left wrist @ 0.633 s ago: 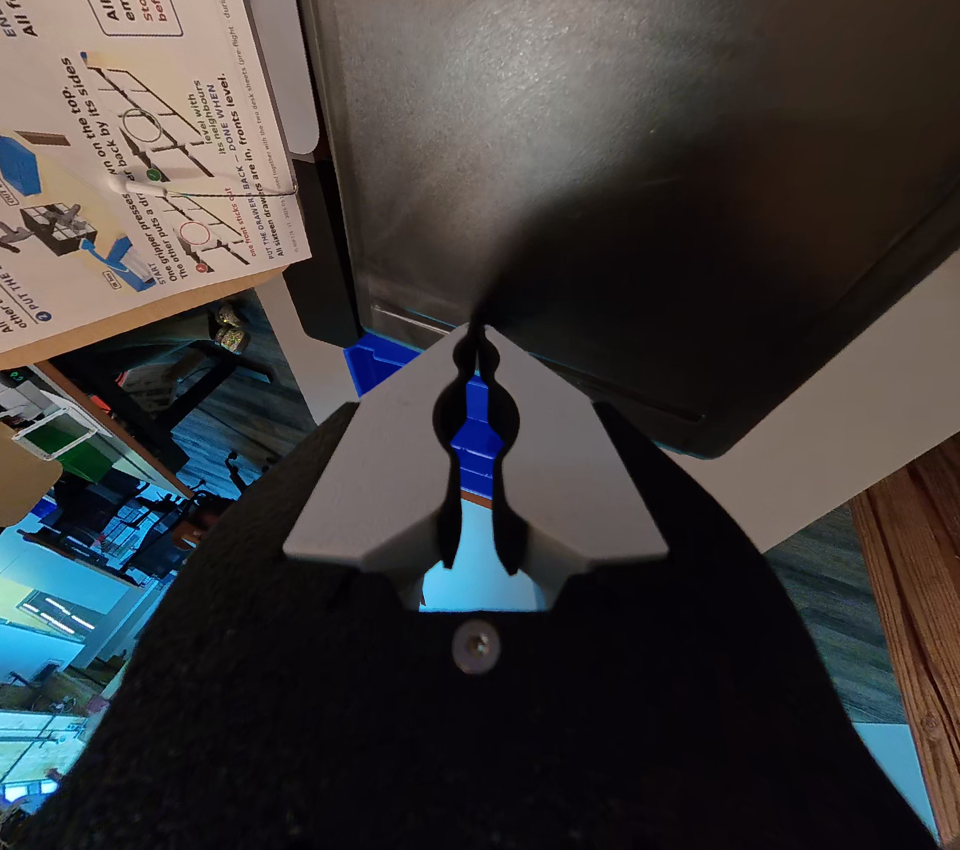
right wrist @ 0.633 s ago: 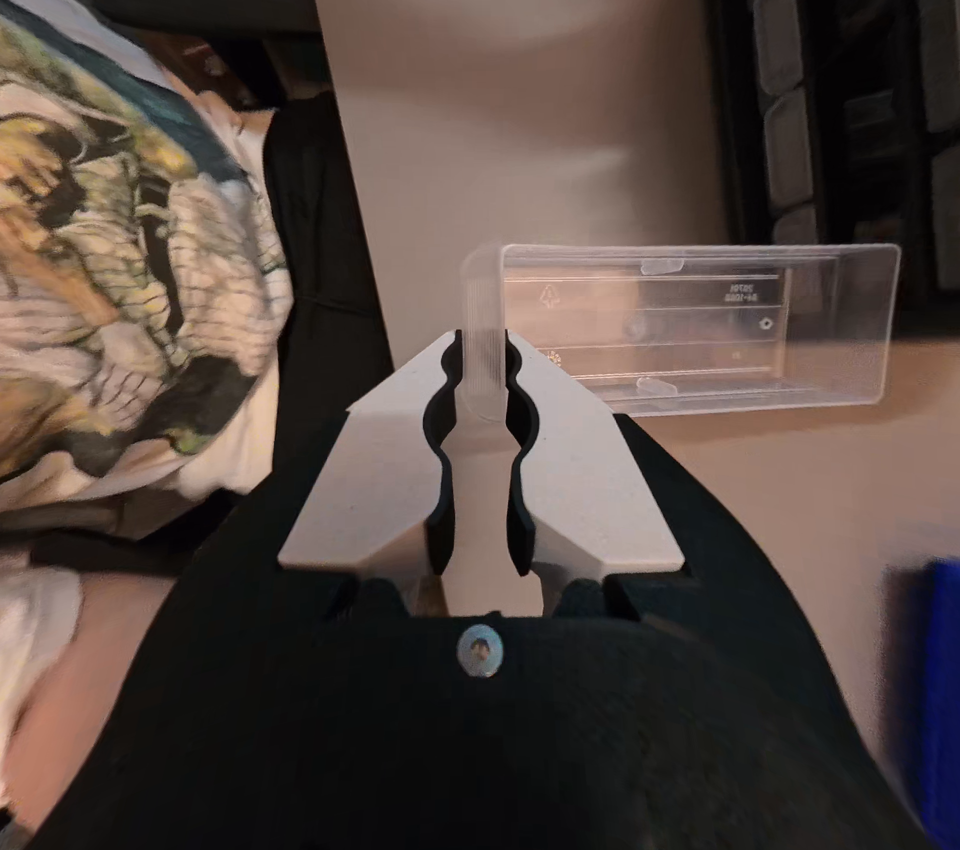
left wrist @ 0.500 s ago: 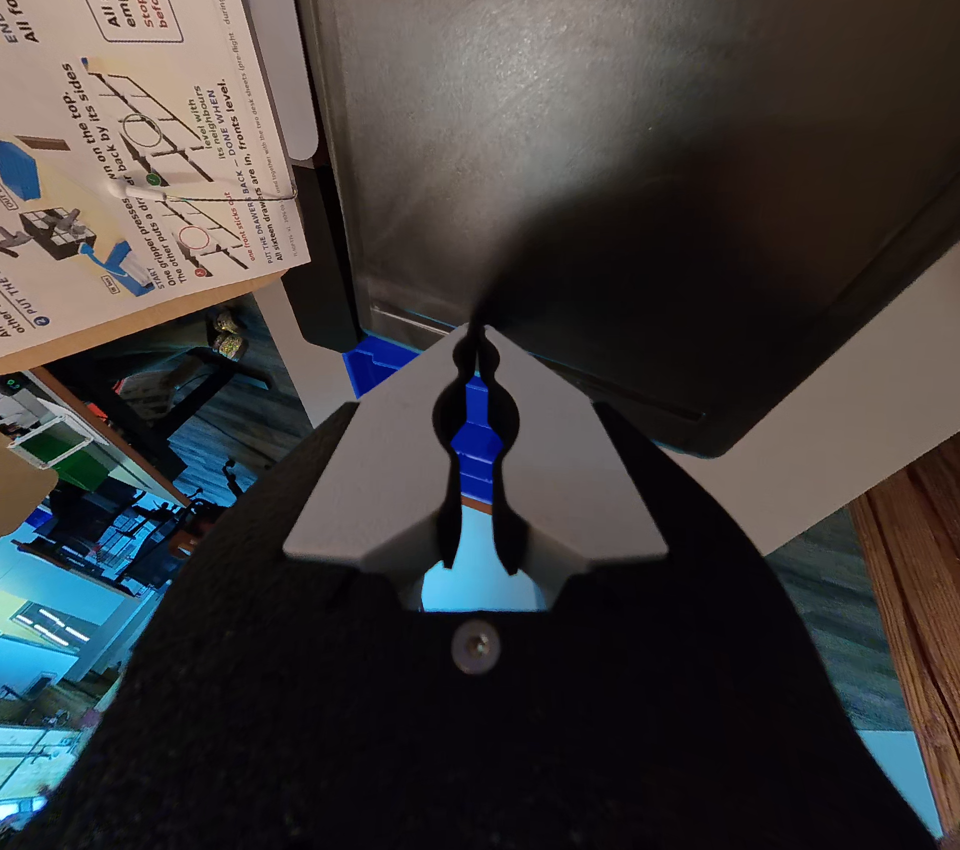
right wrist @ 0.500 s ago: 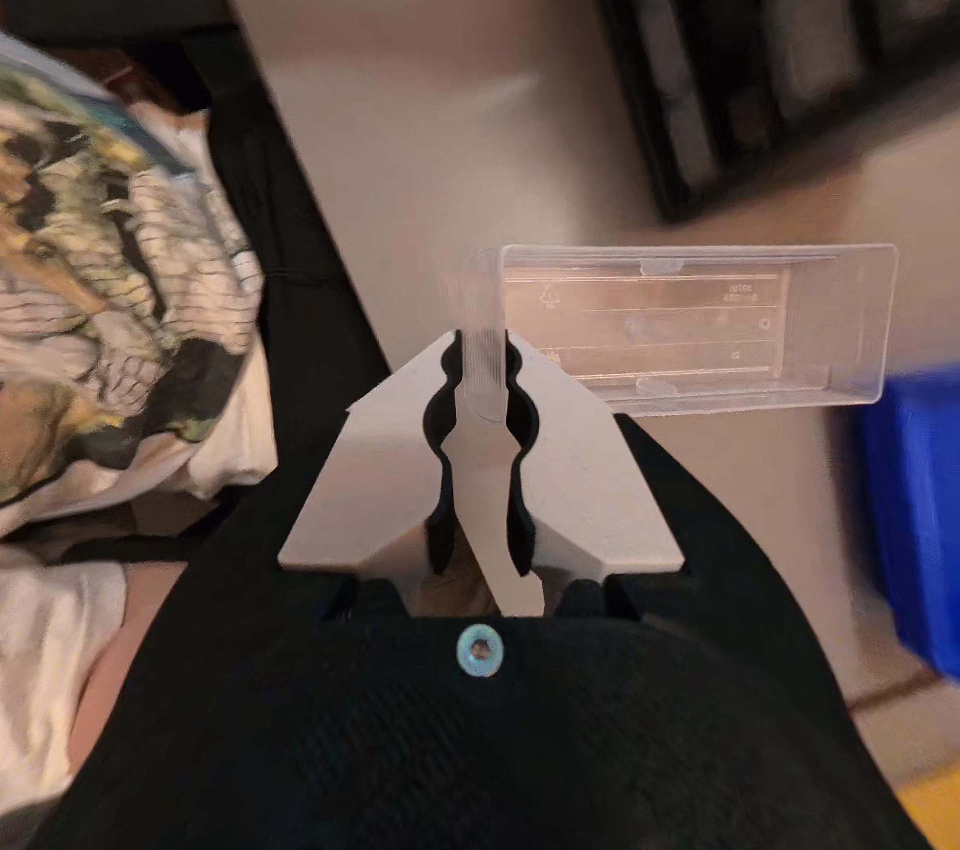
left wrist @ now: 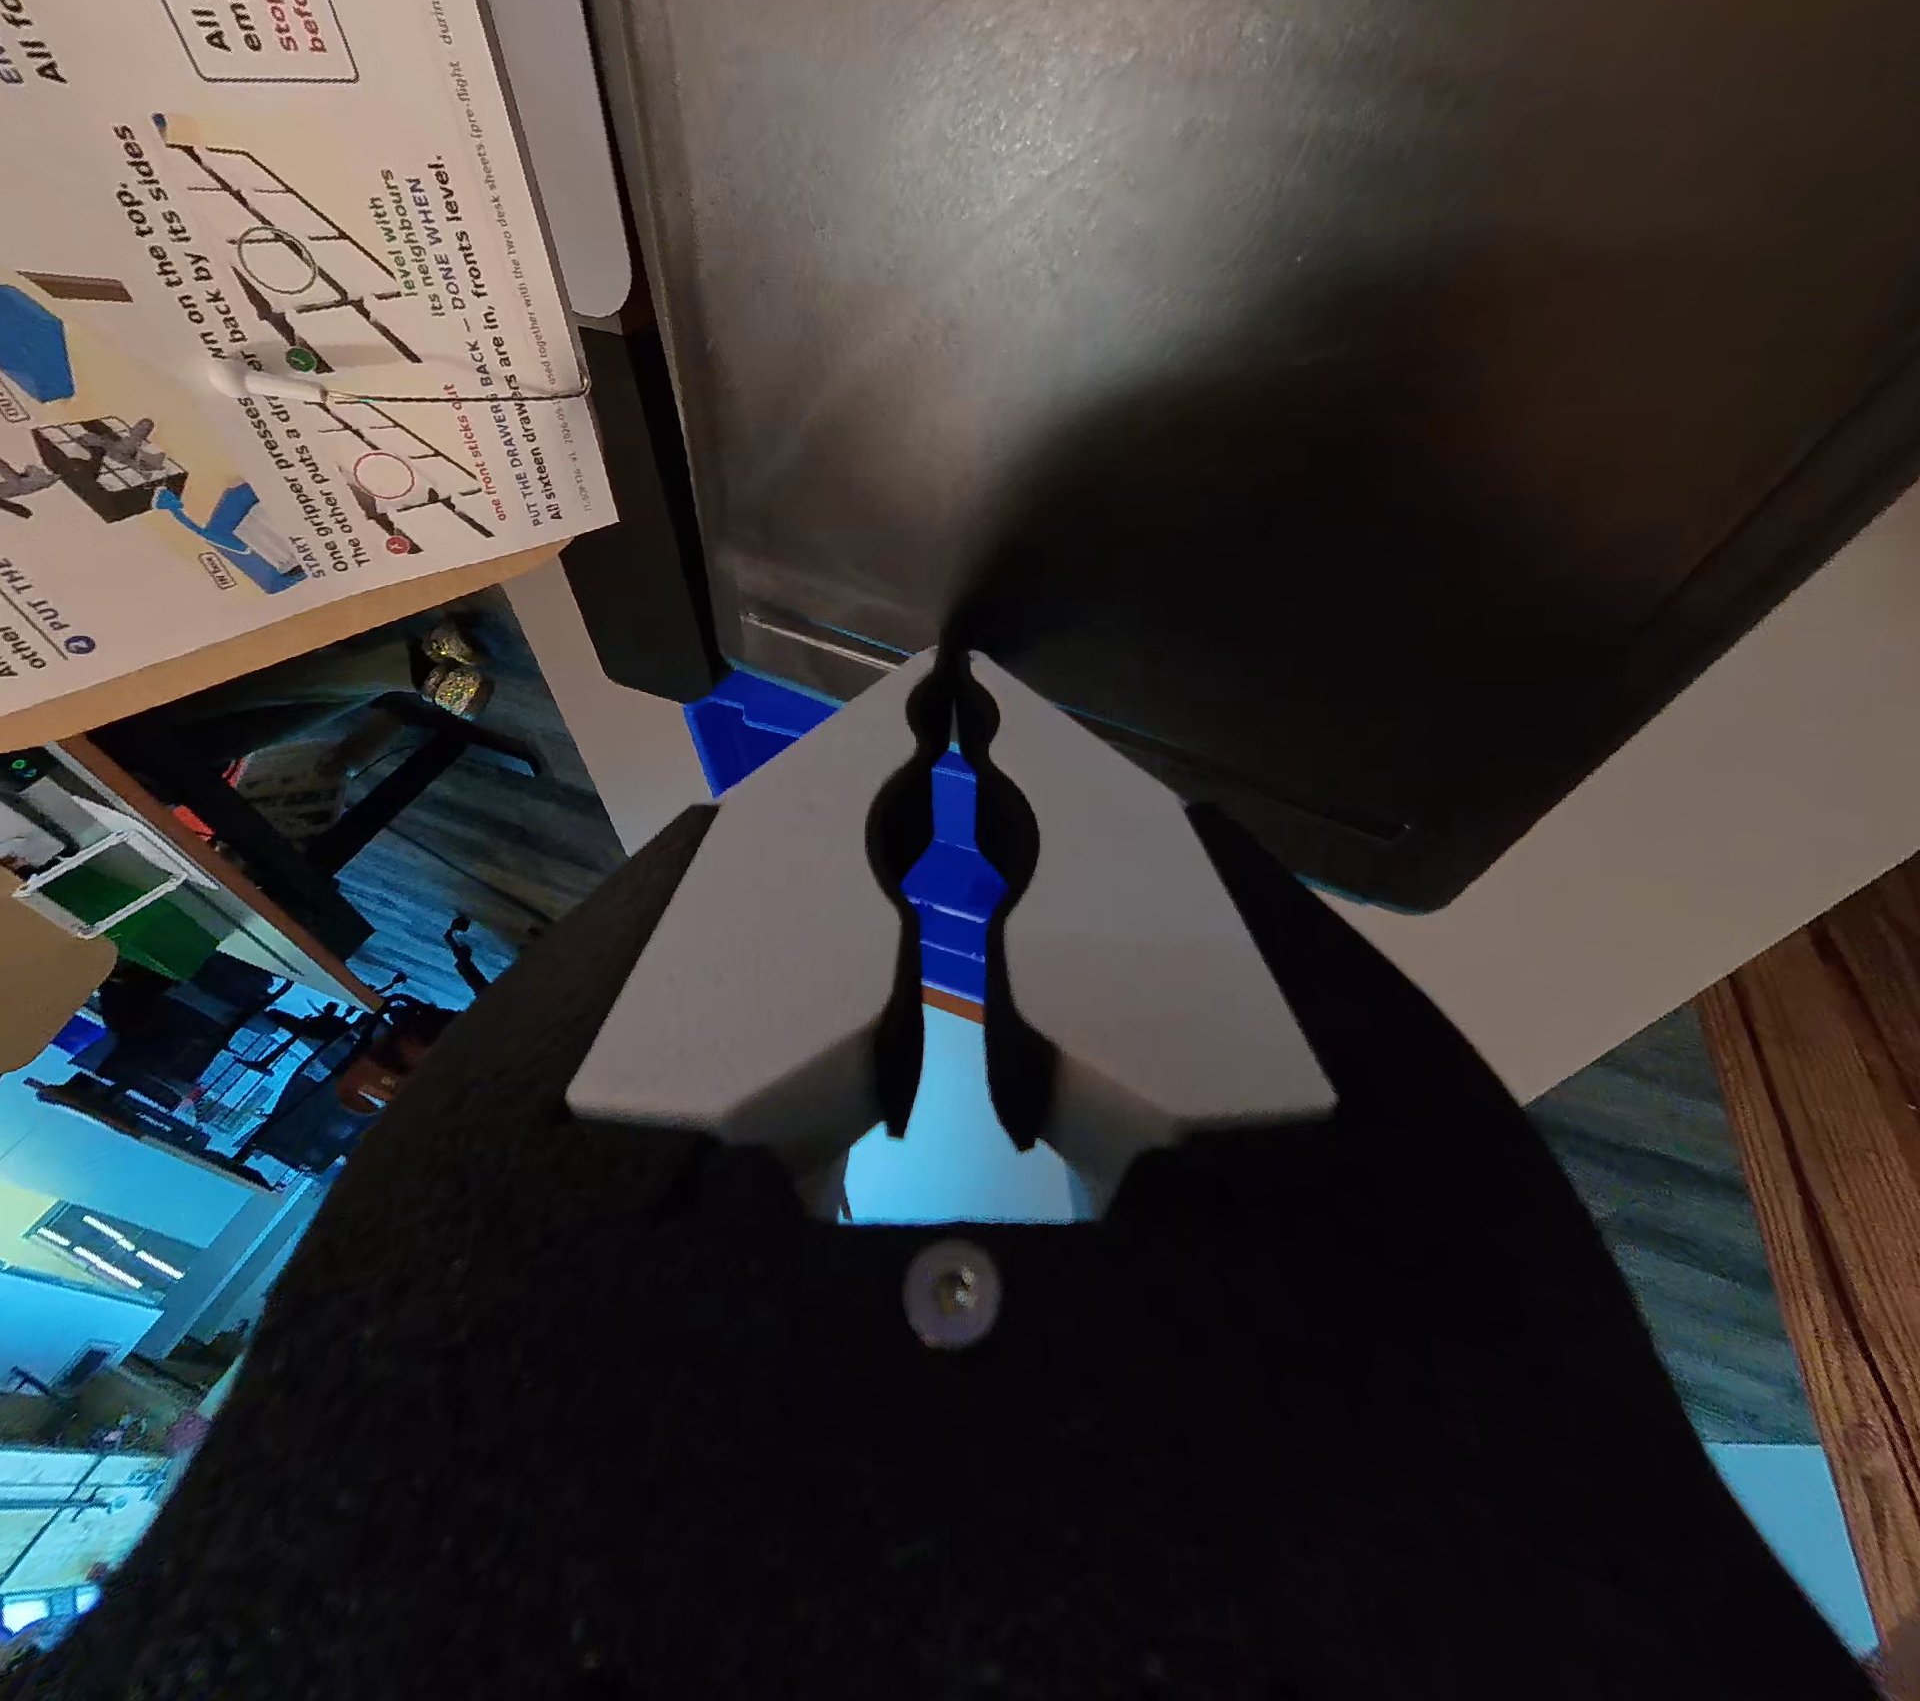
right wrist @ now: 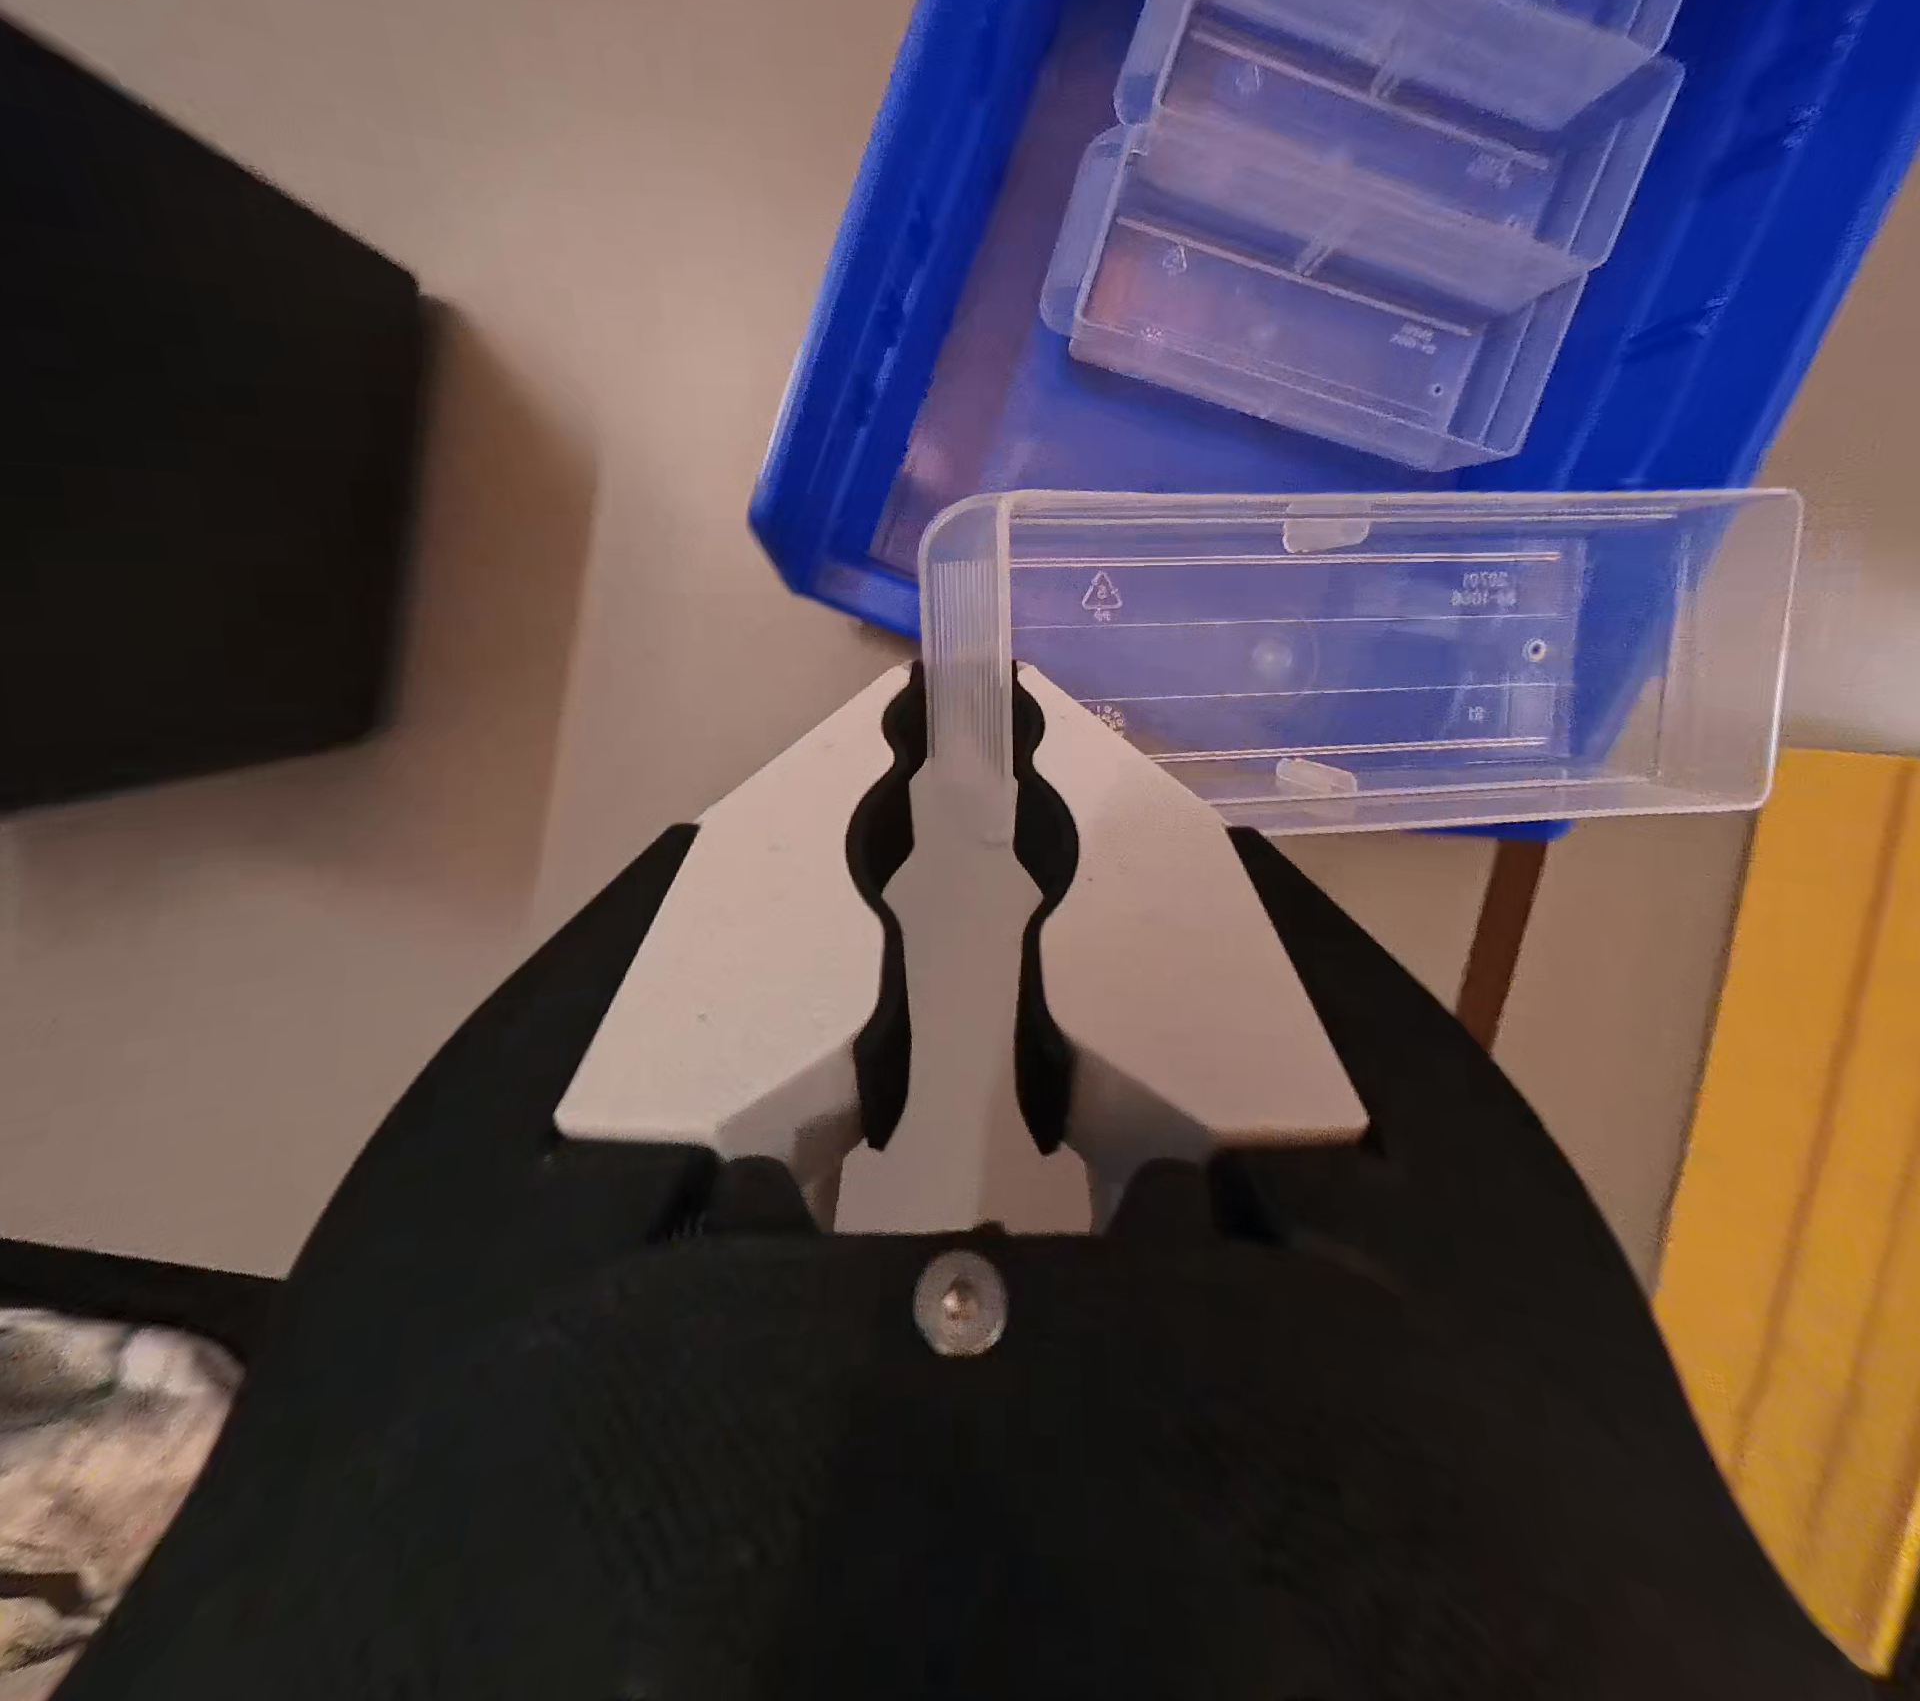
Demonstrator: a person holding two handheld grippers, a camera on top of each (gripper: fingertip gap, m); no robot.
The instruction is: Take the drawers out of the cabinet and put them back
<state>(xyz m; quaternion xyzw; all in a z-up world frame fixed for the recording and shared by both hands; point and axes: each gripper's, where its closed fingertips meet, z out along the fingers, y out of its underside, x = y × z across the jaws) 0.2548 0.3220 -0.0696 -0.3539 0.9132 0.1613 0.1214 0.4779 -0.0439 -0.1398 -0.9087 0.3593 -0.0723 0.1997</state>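
Over the near end of the blue bin (right wrist: 1766,217), the right claw (right wrist: 968,721) is clenched on the ribbed front tab of a clear drawer (right wrist: 1351,664); three more drawers (right wrist: 1340,197) already lie inside. So the removal step is in hand, and the next move probably calls for lowering and letting go. Half a second ago the drawer hung by the cabinet (now black at left). The left claw (left wrist: 954,683), clenched empty, presses the cabinet top (left wrist: 1143,197) unchanged.

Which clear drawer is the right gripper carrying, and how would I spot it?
Find the blue bin on the pale tabletop. The drawer hangs across its near end, pinched by its ribbed front tab in the right gripper. Unlike the three clear drawers inside the bin, it is held up alone.
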